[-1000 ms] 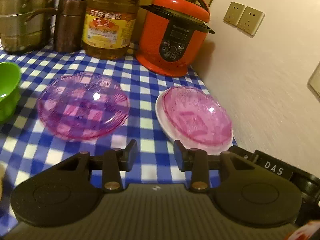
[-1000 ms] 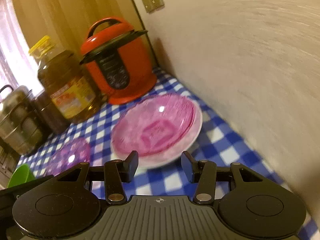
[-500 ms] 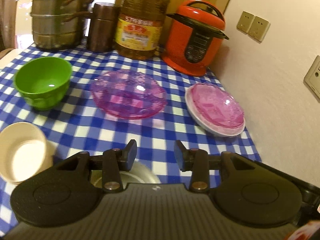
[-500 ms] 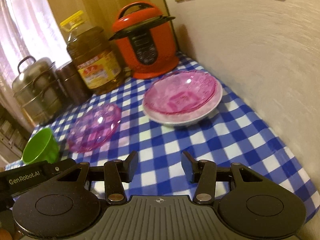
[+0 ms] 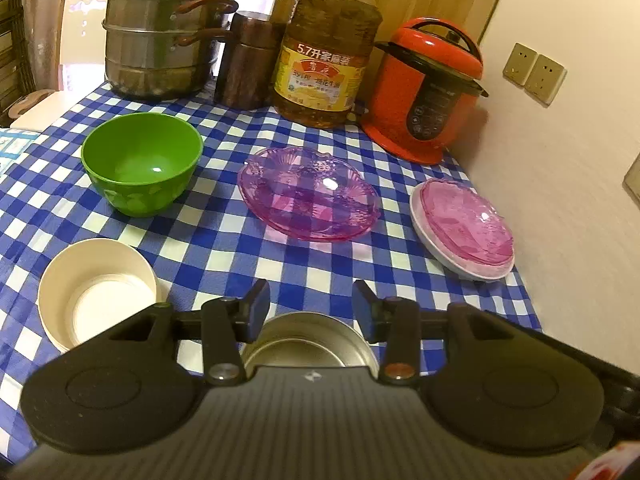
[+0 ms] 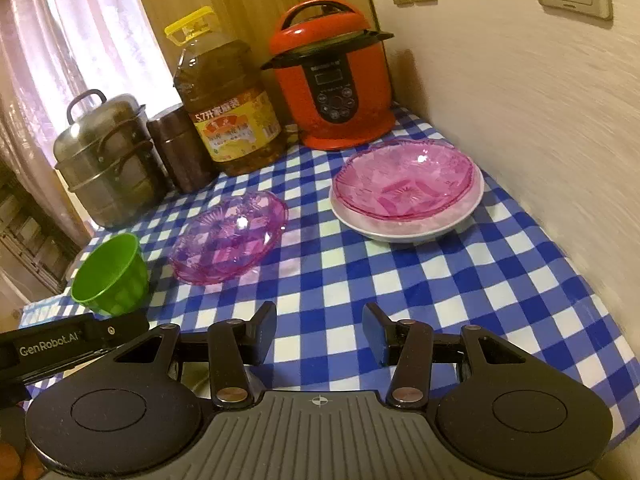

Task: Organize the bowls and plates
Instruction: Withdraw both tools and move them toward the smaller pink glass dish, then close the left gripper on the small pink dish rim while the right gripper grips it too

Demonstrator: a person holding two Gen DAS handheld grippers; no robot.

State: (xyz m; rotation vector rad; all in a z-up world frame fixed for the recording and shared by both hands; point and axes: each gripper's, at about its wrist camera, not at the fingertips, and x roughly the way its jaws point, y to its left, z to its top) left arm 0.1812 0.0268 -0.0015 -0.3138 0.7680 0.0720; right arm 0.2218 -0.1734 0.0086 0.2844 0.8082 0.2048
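On the blue checked cloth a pink glass dish (image 5: 464,224) (image 6: 404,182) rests in a white plate (image 5: 440,258) (image 6: 404,235) by the wall. Left of it lie a purple glass dish (image 5: 308,194) (image 6: 230,236) and a green bowl (image 5: 142,162) (image 6: 110,276). A cream bowl (image 5: 96,294) and a steel bowl (image 5: 308,340) sit nearest. My left gripper (image 5: 311,308) hovers over the steel bowl's far rim, jaws opening, gripping nothing. My right gripper (image 6: 320,332) stands open over bare cloth, well short of the plate.
Along the back stand a steel steamer pot (image 5: 164,32), a brown canister (image 5: 248,64), a big oil bottle (image 5: 328,56) and a red pressure cooker (image 5: 426,92). A wall (image 5: 560,200) runs along the table's right edge.
Both grippers have drawn back and up from the pink dish. The green, cream and steel bowls have come into the left view. The left jaws stand slightly wider.
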